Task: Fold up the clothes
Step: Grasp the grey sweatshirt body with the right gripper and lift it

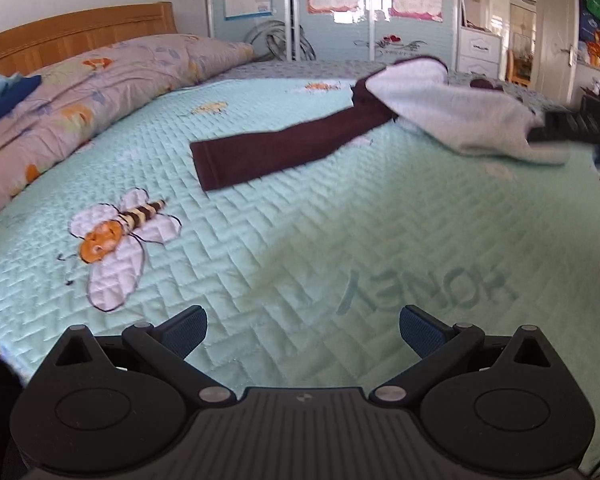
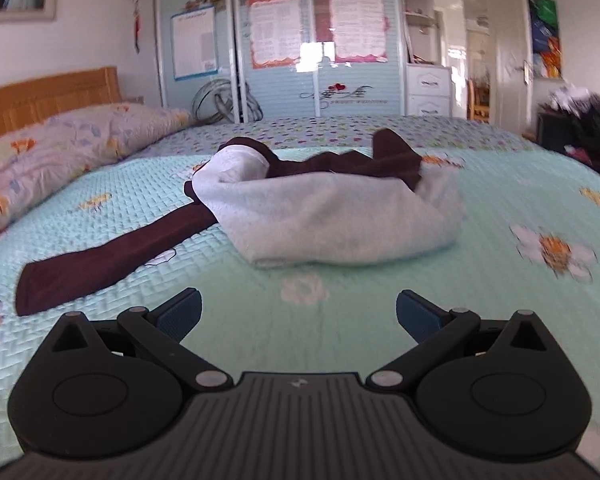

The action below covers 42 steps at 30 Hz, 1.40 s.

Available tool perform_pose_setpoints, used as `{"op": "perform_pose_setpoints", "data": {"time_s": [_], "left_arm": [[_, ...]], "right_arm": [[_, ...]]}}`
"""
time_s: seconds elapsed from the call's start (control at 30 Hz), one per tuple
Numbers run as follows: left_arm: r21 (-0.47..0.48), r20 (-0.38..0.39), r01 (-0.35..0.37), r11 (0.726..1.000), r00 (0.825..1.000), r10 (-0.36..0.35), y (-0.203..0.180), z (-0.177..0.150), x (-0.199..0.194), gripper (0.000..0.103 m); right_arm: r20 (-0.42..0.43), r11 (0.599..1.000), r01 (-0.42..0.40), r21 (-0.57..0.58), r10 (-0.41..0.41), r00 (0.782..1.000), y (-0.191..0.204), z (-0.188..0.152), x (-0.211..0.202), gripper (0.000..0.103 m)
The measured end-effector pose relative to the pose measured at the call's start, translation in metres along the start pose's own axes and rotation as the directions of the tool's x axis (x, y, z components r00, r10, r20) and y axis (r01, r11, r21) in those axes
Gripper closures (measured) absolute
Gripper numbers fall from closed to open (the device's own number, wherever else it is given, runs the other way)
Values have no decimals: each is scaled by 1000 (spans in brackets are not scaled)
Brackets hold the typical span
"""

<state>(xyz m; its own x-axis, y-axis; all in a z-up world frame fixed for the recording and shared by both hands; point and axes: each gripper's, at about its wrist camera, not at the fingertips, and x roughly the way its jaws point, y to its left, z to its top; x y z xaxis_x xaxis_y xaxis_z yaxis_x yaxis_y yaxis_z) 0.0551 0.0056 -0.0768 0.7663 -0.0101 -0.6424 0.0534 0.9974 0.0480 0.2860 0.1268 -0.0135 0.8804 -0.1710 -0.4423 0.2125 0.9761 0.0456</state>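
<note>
Bedroom, wardrobe at twelve o'clock, and a mint quilt (image 2: 380, 280) as the work surface. On it lies a maroon garment (image 2: 112, 256) with a pale fleecy lining (image 2: 332, 216) turned outward over its body; one sleeve runs out toward eight o'clock, another bunches at one o'clock. It is partly doubled over, not a neat fold, so this fits either a fold under way or a heap awaiting spreading. Both tools hover low over the quilt, clear of the cloth: left gripper (image 1: 302, 334) and right gripper (image 2: 298, 316) each with fingers spread wide, holding nothing.
</note>
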Motion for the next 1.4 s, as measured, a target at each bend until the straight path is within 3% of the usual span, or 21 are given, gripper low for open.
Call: {"op": "perform_pose_setpoints", "data": {"time_s": [0.17,0.33,0.5,0.53,0.57,0.6,0.63,0.73,0.9,1.1,1.33,1.37,1.4], "left_arm": [[-10,41,-13,1000,999,13,9,-7,12,1],[-10,113,-18,1000,993,19,14,-4,19,1],[19,137,-8,1000,990,5,19,-2,29,1],[24,142,-6,1000,990,3,20,-1,31,1],[28,146,-3,1000,989,-2,22,-1,33,1],[23,143,11,1000,990,-14,23,0,33,1],[21,140,23,1000,990,-25,25,0,34,1],[20,131,39,999,990,-42,27,-1,35,1],[36,139,31,999,990,-36,26,-2,35,1],[79,182,-15,997,983,0,18,-6,30,1],[90,261,-34,995,965,9,12,-11,11,1],[89,278,-35,995,960,9,10,-11,7,1],[92,291,-37,995,957,9,8,-11,3,1]], "right_arm": [[41,972,40,-232,-31,999,38,23,42,0],[95,872,120,-475,-85,992,80,36,98,0],[86,777,195,-599,-179,980,104,42,163,0],[84,755,209,-622,-200,976,108,42,174,7],[75,740,214,-638,-217,973,110,42,184,45],[56,739,214,-639,-233,971,110,42,191,70],[34,761,207,-614,-237,971,108,43,194,84],[18,836,182,-518,-202,979,98,52,189,88],[108,916,142,-375,-109,988,83,60,140,93],[268,969,72,-235,-6,963,61,58,21,95],[426,963,-19,-267,136,895,51,-7,-145,95],[425,961,-27,-274,146,893,49,-17,-159,95],[397,961,-36,-273,147,906,45,-27,-164,95]]}}
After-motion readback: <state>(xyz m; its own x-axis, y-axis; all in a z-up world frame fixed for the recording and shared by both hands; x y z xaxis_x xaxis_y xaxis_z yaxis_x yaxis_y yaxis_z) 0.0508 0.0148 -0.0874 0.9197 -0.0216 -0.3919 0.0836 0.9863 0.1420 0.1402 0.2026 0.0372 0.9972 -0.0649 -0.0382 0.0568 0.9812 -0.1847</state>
